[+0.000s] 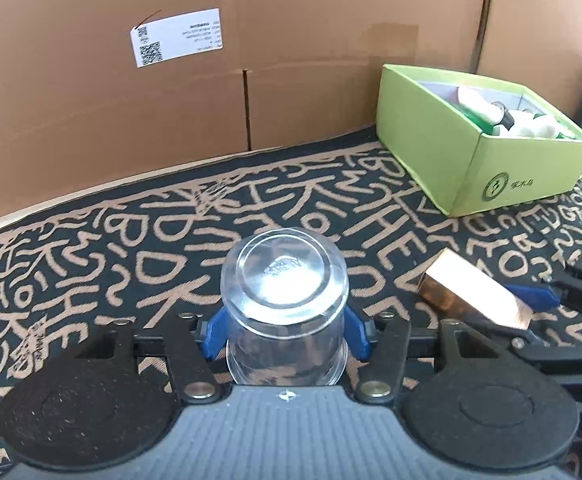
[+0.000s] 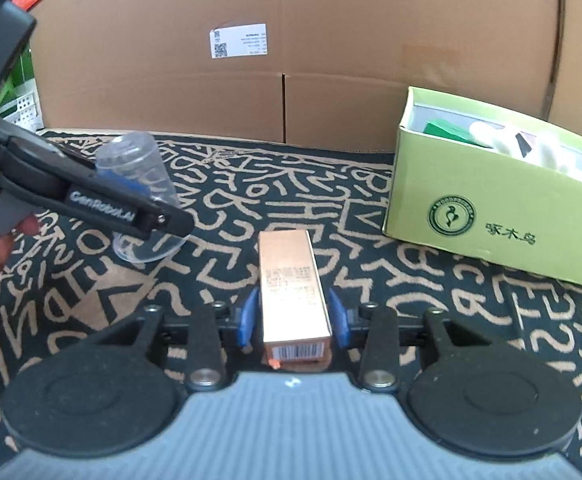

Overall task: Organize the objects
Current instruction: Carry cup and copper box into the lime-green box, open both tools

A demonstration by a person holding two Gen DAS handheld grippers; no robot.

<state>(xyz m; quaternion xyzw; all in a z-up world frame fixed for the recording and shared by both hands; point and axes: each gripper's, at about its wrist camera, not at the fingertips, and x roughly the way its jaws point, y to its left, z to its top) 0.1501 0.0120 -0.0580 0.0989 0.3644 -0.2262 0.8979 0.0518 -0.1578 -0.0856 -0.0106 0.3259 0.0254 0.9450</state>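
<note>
Best carried across to the green box (image 2: 491, 208) at the far right one item at a time, each lifted clear over the near wall before letting go, and lowered rather than dropped, since bottles and small packs already crowd the inside. Left claw (image 1: 285, 332): about half open, blue pads closed on the sides of a clear plastic cup (image 1: 285, 280), held base-forward and tilted above the patterned cloth (image 1: 131, 260). Needs only a light squeeze there (thin plastic, likely to buckle or pop out if pinched hard). Right claw (image 2: 295, 316): nearly closed, pads flanking a narrow copper carton (image 2: 291, 280) and seemingly pressing its long sides, though the hold looks slight on the left; worth firming up before moving further. Carton lying lengthwise between the fingers, shiny metallic faces, barcode on the near end, printed text on top, an orange tab at one near corner. Cup see-through, round, wider at the rim than at the base, a moulded mark on the bottom. Both items in the middle of the cloth, well apart from the green box, with a cardboard wall (image 1: 251, 40) behind.
</note>
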